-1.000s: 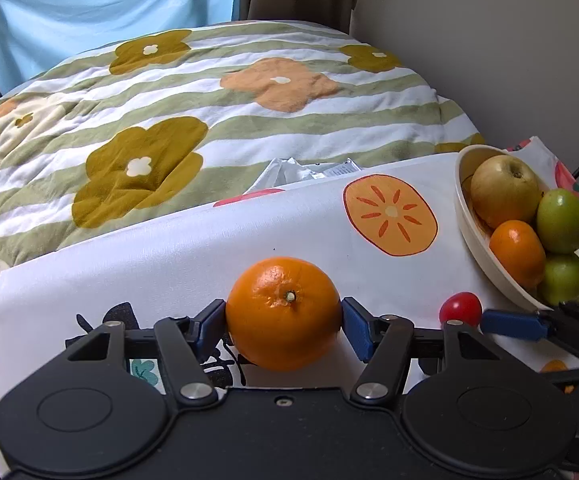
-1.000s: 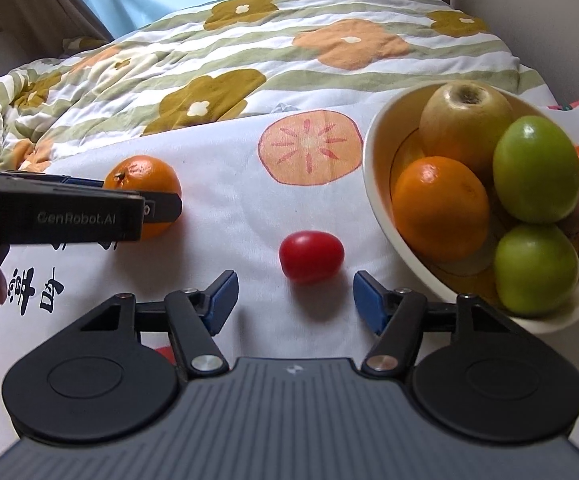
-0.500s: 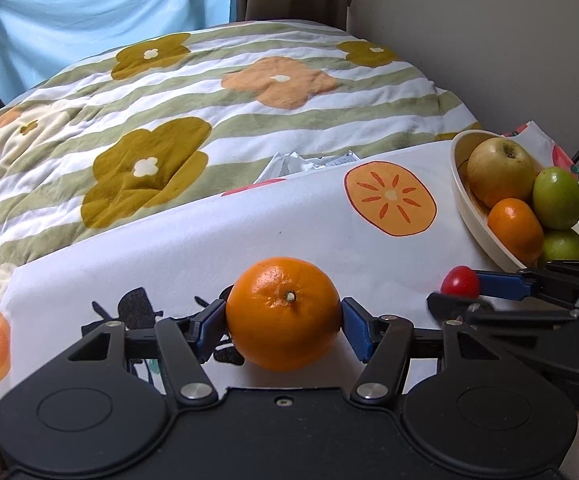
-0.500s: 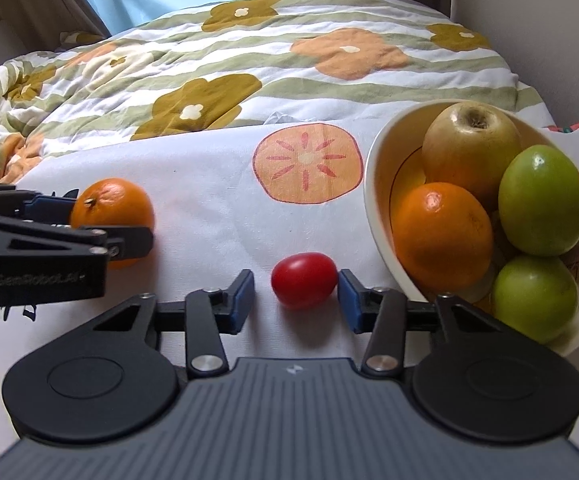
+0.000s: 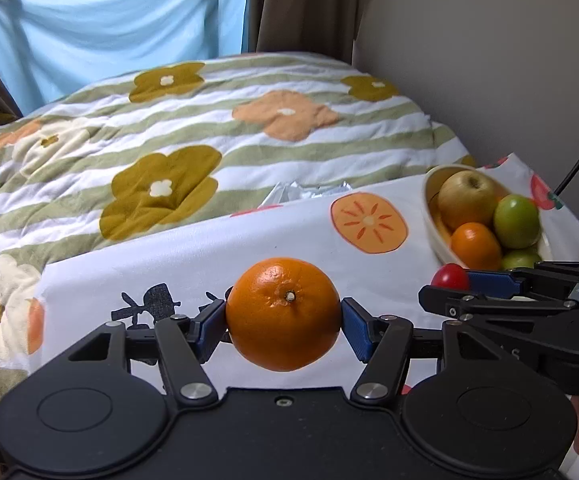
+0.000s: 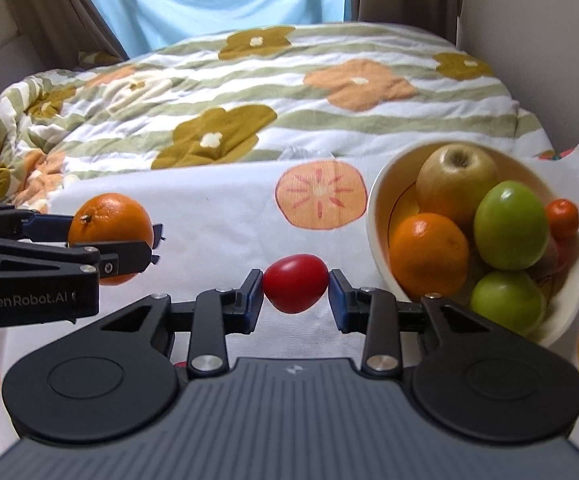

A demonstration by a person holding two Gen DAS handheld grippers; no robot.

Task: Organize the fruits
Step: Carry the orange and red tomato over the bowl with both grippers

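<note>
Left gripper (image 5: 283, 320): clamped on the orange (image 5: 283, 314), blue pads pressing its two flanks, stem end turned toward the camera.
Right gripper (image 6: 295, 290): closed on the small red tomato (image 6: 295, 289) — its jaws had drawn in within the last second and met it, one pad at each end.
Key relation: the bowl (image 6: 377, 216) lay ahead and to the right of both grippers; the right one sat just beside its cream rim, the left one well apart, with the right gripper between it and the bowl.
Long axis: the tomato's ran side to side, from pad to pad; the orange was near round, with no axis to speak of.
Bowl contents: a russet apple (image 6: 455, 176), two green fruits, an orange and a small red-orange fruit at the far side — heaped, with little room left on top.
Textures: pebbled orange peel, glossy tomato skin, smooth glazed bowl, soft white tablecloth (image 6: 217, 208) printed with fruit slices.
Likely next move: a short carry for the tomato, a longer one rightward for the orange.
Risk: round fruit set on a full heap could roll off.
</note>
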